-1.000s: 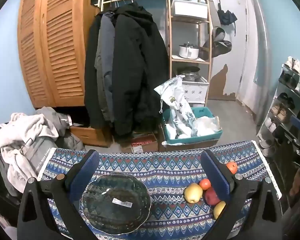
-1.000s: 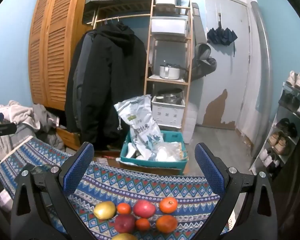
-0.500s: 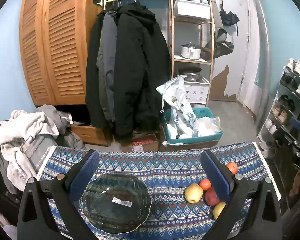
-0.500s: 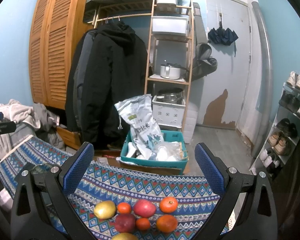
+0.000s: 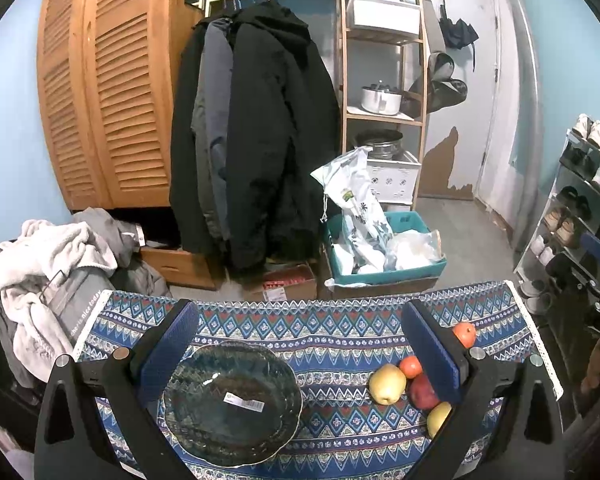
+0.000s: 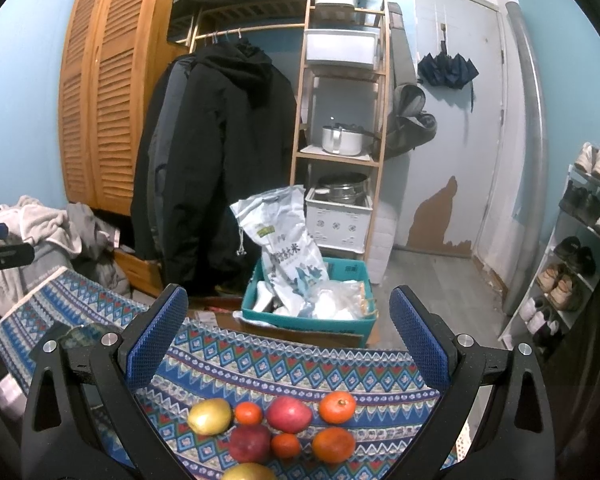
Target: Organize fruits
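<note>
A dark green glass bowl [image 5: 232,402] sits empty on the patterned tablecloth [image 5: 332,320], between the wide-open fingers of my left gripper [image 5: 300,346]. Fruits lie to its right: a yellow apple [image 5: 387,378], a small orange [image 5: 410,366], a red apple [image 5: 422,394], another yellow fruit [image 5: 438,418] and an orange [image 5: 465,334]. In the right wrist view my right gripper [image 6: 288,330] is open and empty above the cluster: yellow apple [image 6: 209,416], red apples [image 6: 289,408] [image 6: 250,442], oranges [image 6: 337,407] [image 6: 333,445]. The bowl's rim [image 6: 80,332] shows at the left.
Beyond the table's far edge stand a teal crate [image 5: 384,256] with bags, hanging black coats [image 5: 260,132], a wooden shelf [image 5: 380,80] and a wardrobe [image 5: 104,92]. A clothes pile [image 5: 40,264] is at left, a shoe rack [image 5: 580,208] at right.
Both views shift only slightly; the left gripper has tilted a little upward. The fruits and the bowl have not moved.
</note>
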Tool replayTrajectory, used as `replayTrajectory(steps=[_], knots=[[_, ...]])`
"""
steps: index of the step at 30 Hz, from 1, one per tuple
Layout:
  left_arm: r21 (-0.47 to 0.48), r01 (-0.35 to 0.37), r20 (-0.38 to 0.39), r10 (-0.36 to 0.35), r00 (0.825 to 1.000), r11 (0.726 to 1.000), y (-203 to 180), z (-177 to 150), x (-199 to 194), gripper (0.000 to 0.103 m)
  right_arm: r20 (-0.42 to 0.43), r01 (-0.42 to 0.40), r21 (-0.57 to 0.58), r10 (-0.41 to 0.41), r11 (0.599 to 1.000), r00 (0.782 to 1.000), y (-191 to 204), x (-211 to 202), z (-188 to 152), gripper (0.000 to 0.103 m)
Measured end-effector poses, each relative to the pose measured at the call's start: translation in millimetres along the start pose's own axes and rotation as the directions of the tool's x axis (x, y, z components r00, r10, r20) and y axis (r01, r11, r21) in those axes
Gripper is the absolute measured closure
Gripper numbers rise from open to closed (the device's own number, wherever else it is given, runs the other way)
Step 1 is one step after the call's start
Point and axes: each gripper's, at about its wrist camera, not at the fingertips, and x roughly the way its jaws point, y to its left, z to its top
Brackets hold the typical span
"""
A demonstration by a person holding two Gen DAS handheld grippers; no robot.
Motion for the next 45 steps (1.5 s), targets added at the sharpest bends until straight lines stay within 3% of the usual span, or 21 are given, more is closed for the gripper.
replayTrajectory(steps=[45], knots=[[0.012, -0.012, -0.023, 0.012, 1.0, 1.0, -2.1, -0.2, 5.2, 0.001, -0.009, 0.001, -0.002, -0.001, 1.0, 1.0, -0.6, 1.8, -5.7, 0.004]])
